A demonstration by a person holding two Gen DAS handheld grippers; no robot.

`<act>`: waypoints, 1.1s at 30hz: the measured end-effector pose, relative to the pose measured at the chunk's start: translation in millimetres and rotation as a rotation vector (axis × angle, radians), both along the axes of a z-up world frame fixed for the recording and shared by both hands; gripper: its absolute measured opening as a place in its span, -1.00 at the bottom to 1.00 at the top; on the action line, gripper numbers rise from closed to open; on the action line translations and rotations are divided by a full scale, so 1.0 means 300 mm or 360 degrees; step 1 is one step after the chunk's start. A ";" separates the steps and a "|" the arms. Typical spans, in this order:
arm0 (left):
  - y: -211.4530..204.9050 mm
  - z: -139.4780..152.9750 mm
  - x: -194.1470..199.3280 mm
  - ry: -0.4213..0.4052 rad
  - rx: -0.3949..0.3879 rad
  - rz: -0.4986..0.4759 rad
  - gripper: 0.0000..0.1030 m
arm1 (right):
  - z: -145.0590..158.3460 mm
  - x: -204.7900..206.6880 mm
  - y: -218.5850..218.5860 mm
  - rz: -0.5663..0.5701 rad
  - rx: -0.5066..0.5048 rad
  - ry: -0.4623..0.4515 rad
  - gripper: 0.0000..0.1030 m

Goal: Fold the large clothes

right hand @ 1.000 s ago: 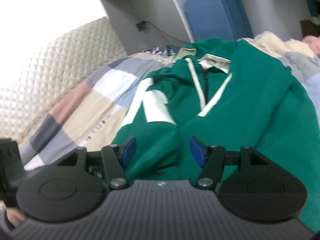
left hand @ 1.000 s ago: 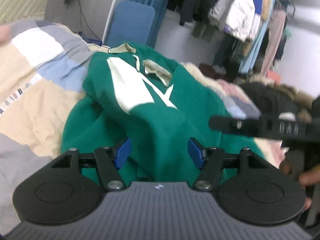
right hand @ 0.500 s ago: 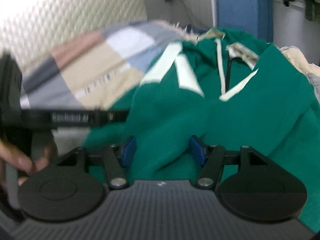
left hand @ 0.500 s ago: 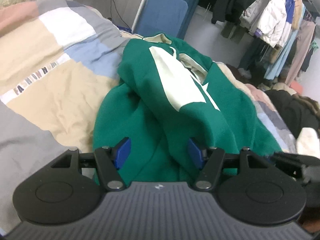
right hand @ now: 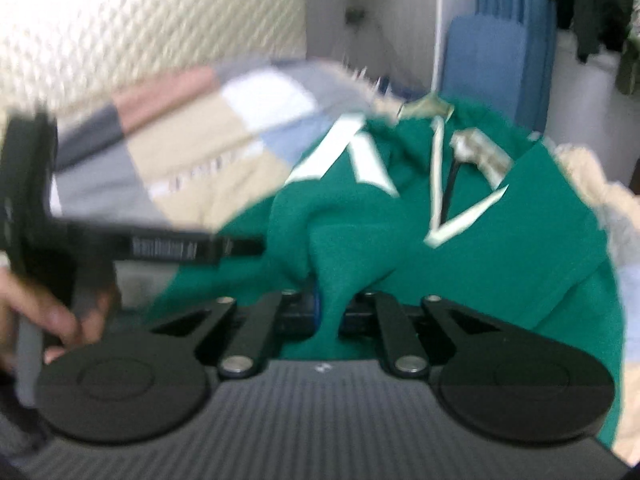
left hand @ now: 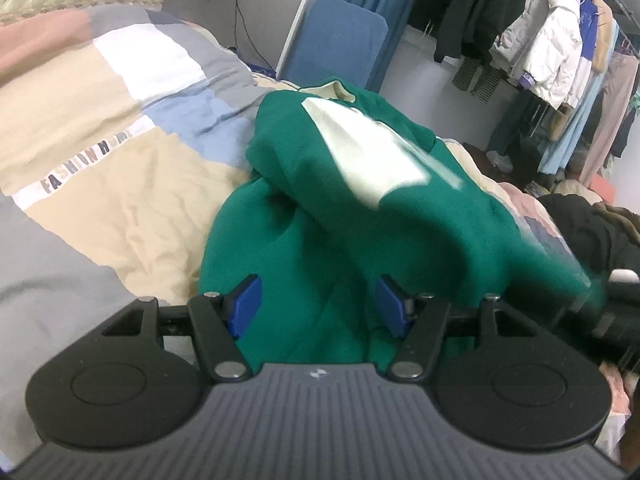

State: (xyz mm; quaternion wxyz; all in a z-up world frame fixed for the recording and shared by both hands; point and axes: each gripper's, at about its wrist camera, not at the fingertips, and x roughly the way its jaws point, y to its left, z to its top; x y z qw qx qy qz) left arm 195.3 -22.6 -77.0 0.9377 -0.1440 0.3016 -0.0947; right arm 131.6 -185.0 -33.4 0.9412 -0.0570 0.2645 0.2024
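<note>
A green hoodie (left hand: 360,220) with cream lettering and a cream-lined hood lies crumpled on the bed. My left gripper (left hand: 320,308) hangs open over its near hem, with green cloth lying loose between the blue pads (left hand: 248,304). My right gripper (right hand: 328,308) is shut on a pinched ridge of the hoodie (right hand: 500,260), which rises up from between its fingers. The left wrist view shows that right gripper (left hand: 616,320) as a blurred black bar at the far right, pulling the hoodie's right edge taut. In the right wrist view, a hand (right hand: 48,312) holds the left gripper (right hand: 160,246) at the left.
The hoodie rests on a patchwork quilt (left hand: 100,152) of beige, grey, blue and pink. A blue padded panel (left hand: 336,40) stands behind the bed. Coats hang on a rail (left hand: 560,40) at the back right, and dark clothes (left hand: 592,232) are heaped on the bed's right side.
The right gripper's jaws have closed on a fold of the green hoodie and drawn it up. The hoodie's right edge is now stretched. The left gripper stays open over the hem.
</note>
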 end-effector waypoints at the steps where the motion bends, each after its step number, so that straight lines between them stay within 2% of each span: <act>1: -0.001 -0.001 -0.001 0.0000 0.0007 0.0004 0.32 | 0.026 0.004 -0.030 -0.0056 0.0033 -0.0045 -0.80; 4: -0.007 -0.005 0.000 0.0005 0.0029 0.0012 0.32 | 0.065 0.028 -0.119 -0.0236 0.0090 -0.0089 -0.80; 6: -0.010 -0.013 0.006 0.0015 0.0048 0.0012 0.32 | 0.059 0.059 -0.189 -0.0400 0.0098 -0.0066 -0.80; 10: -0.025 -0.030 0.018 0.0028 0.0111 0.0025 0.32 | -0.017 0.148 -0.312 -0.0675 0.0191 0.0155 -0.80; 13: -0.052 -0.041 0.038 0.0021 0.0227 0.0031 0.32 | -0.076 0.183 -0.366 -0.0731 0.0353 0.0311 -0.80; 16: -0.078 -0.064 0.070 0.0033 0.0314 0.0044 0.32 | -0.084 0.179 -0.371 -0.0669 0.0426 0.0314 -0.79; 21: -0.078 -0.070 0.084 0.0033 0.0200 0.0059 0.32 | -0.096 0.194 -0.382 -0.0518 0.0584 0.0313 -0.79; 25: -0.066 -0.054 0.085 0.0017 0.0096 0.0060 0.32 | -0.079 0.199 -0.362 -0.0395 0.0644 0.0290 -0.79; 28: -0.046 -0.032 0.074 -0.0022 0.0016 0.0053 0.32 | -0.030 0.156 -0.332 -0.0235 0.0719 0.0194 -0.79; 31: -0.017 -0.011 0.066 -0.0057 -0.0055 0.0055 0.32 | 0.023 0.102 -0.272 -0.0045 0.0698 0.0088 -0.79; 33: 0.011 -0.002 0.060 -0.0059 -0.0121 0.0071 0.32 | 0.042 0.073 -0.225 0.0063 0.0671 0.0074 -0.79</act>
